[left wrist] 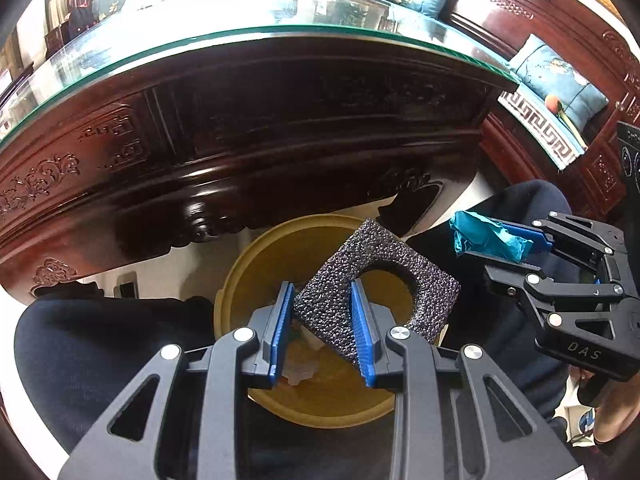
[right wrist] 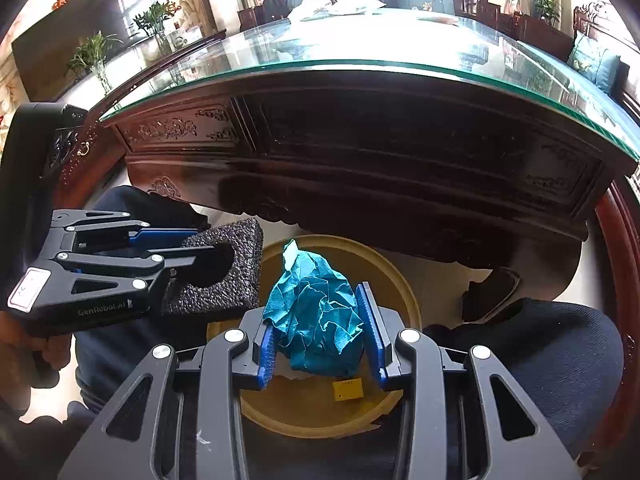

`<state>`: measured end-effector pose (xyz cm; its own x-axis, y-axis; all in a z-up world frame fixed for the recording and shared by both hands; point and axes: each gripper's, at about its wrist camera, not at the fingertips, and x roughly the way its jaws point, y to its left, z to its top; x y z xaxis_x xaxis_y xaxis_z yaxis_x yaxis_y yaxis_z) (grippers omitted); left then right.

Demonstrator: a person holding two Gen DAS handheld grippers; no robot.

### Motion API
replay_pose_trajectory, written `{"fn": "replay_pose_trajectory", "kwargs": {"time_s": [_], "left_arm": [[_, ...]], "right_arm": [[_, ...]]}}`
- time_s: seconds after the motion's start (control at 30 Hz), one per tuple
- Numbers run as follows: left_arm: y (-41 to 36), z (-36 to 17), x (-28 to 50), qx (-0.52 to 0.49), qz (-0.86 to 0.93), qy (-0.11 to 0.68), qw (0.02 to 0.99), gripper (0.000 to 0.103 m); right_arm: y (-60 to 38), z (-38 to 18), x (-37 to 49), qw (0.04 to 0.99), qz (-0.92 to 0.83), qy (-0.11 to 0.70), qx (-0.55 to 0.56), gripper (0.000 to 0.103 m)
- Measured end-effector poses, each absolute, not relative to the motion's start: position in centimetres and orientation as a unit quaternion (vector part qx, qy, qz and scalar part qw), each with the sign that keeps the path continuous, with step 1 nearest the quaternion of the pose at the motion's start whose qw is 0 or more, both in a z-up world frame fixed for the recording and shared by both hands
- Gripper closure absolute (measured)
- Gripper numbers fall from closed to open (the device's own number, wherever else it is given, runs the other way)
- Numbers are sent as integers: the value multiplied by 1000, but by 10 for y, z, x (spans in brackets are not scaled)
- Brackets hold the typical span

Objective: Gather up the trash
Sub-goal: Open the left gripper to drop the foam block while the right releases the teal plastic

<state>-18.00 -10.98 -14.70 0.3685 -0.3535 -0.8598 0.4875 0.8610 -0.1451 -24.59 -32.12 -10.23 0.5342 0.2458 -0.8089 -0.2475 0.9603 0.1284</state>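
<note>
My left gripper (left wrist: 323,330) is shut on a black foam piece (left wrist: 380,292) with a round hole, held over a yellow-brown waste bin (left wrist: 256,264) on the floor. The foam also shows in the right wrist view (right wrist: 232,276), with the left gripper (right wrist: 176,256) on it. My right gripper (right wrist: 320,332) is shut on a crumpled teal paper ball (right wrist: 316,316) above the same bin (right wrist: 400,280). In the left wrist view the right gripper (left wrist: 504,248) holds the teal paper (left wrist: 488,238) to the right of the bin. Scraps lie in the bin's bottom.
A carved dark wooden table with a glass top (left wrist: 280,32) stands just beyond the bin. The person's dark-trousered knees (left wrist: 100,344) flank the bin on both sides. A wooden sofa with blue cushions (left wrist: 560,76) is at the right. A small yellow tag (right wrist: 348,390) lies in the bin.
</note>
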Motion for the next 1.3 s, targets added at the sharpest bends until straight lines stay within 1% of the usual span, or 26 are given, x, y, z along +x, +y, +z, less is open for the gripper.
{"fn": "replay_pose_trajectory", "kwargs": {"time_s": [0.97,1.03,1.1,1.3], "left_arm": [[-125,-166,-171,72,-256,532,804,72],[-126,-167,-172,74,-256,533,803,71],[-128,-168,-172,77,-258,534,801,65],[-130,-167,-174,82,-261,533,801,59]], "right_arm": [[-329,-120,-235,865,134,484,9,67],[-328,-121,-235,864,135,485,9,67],[-328,-120,-235,864,136,485,8,67],[-328,-119,-234,865,136,484,7,67]]}}
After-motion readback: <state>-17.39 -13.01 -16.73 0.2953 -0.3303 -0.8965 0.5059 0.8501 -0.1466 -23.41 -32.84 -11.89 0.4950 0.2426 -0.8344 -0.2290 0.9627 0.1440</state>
